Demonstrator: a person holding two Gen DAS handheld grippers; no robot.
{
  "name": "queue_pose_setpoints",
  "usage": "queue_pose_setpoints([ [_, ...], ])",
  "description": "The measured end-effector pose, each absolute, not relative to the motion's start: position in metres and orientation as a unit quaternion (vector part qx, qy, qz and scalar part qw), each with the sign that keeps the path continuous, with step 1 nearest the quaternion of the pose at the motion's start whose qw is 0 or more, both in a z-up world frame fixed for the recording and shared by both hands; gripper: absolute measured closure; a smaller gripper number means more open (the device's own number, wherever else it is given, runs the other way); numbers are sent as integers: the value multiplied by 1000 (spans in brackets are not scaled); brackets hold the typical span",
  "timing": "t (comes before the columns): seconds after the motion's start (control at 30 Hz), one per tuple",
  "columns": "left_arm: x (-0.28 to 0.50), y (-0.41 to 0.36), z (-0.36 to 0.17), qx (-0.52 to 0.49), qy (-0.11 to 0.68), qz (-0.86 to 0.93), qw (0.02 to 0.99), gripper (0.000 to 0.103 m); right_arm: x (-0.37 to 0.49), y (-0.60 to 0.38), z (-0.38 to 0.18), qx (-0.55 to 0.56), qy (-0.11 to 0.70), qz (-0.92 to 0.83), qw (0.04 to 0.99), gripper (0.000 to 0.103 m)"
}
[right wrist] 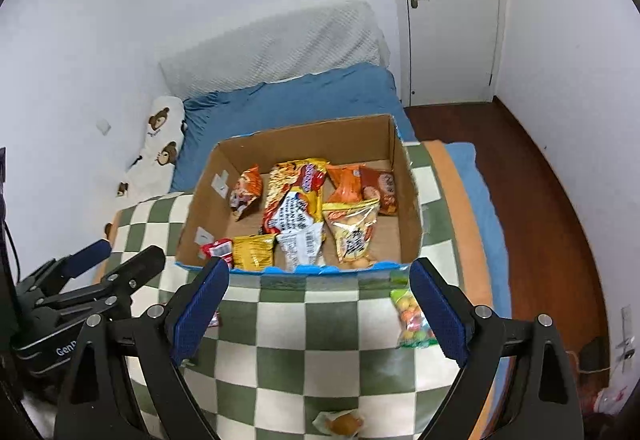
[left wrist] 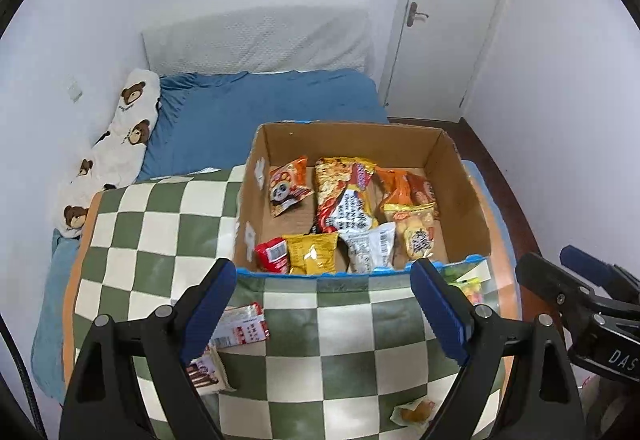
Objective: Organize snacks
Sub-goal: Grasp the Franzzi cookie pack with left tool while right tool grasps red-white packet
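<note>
Nearest cam: bun [left wrist: 414, 411] [right wrist: 343, 424], small wrapped pastry, lies on check blanket [left wrist: 352, 324] [right wrist: 320, 328] at btm edge of both views, loose, not in box.
L hand-held gripper [left wrist: 324, 304]: jaws wide, nothing betw pads; hangs above blanket, pointing down toward box.
R hand-held gripper [right wrist: 320, 304]: jaws wide too, empty; alongside the L one, each seen at edge of other's view.
Box [left wrist: 464, 200] [right wrist: 408, 200]: open cardboard, sits on blanket on bed [left wrist: 260, 112], just beyond both grippers. Already holds sev packs – panda bag [left wrist: 288, 186], long noodle pack [left wrist: 344, 196], yellow bag [left wrist: 312, 252], red pack [left wrist: 274, 254], biscuit bag [left wrist: 416, 228], orange bags behind.
Loose snacks left: candy bag [right wrist: 410, 318] [left wrist: 470, 286], multicolour, near box's front R corner, partly behind R gripper's R finger; wafer pack [left wrist: 242, 328], white/red, partly behind L gripper's L finger; choc pack [left wrist: 206, 372] below it, mostly hidden; bun.
Key relation: candy bag lies fwd-right of R gripper, long axis running away from cam toward box, so R hand is nearer. Wafer + choc lie to L side, nearer L hand; wafer's long axis roughly across view.
Bun: about centre betw hands, slightly closer to R in L view; either cld take it.
Stage (judgement): most snacks boxed, four still out.
Next (judgement): drop a gripper onto nearest loose pack, jaws across its short side.
Risk: soft blanket gives under pack; thin wrapper may slip.
</note>
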State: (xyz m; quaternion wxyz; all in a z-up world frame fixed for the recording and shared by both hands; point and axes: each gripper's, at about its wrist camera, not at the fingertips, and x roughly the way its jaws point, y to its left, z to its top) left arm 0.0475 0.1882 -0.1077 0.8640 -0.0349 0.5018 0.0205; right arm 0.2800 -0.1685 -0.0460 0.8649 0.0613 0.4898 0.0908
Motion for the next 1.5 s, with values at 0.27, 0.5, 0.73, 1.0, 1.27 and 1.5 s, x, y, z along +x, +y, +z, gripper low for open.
queue_pose_setpoints([
  [0.27, -17, 284, -169, -63, 565, 136, 811, 14, 255, -128, -115, 102, 568, 149, 803, 9],
  [0.5, -59, 368, -250, -69, 643, 186, 740, 14, 234, -32, -200, 63, 631, 233, 737, 9],
  [0.73, -43, 338, -310, 128, 667, 27, 734, 14, 243, 41, -253, -39, 665, 271, 695, 9],
  [1.0, -24, 293, -352, 234, 676, -135, 686, 16, 254, 23, -274, -54, 689, 235, 684, 9],
  [1.27, -35, 315, -362, 160, 707, -91, 683, 44, 253, 12, -278, -66, 697, 223, 679, 9],
  [1.5, -72, 408, -345, -123, 710, 83, 688, 44, 236, 77, -273, -205, 662, 297, 656, 9],
])
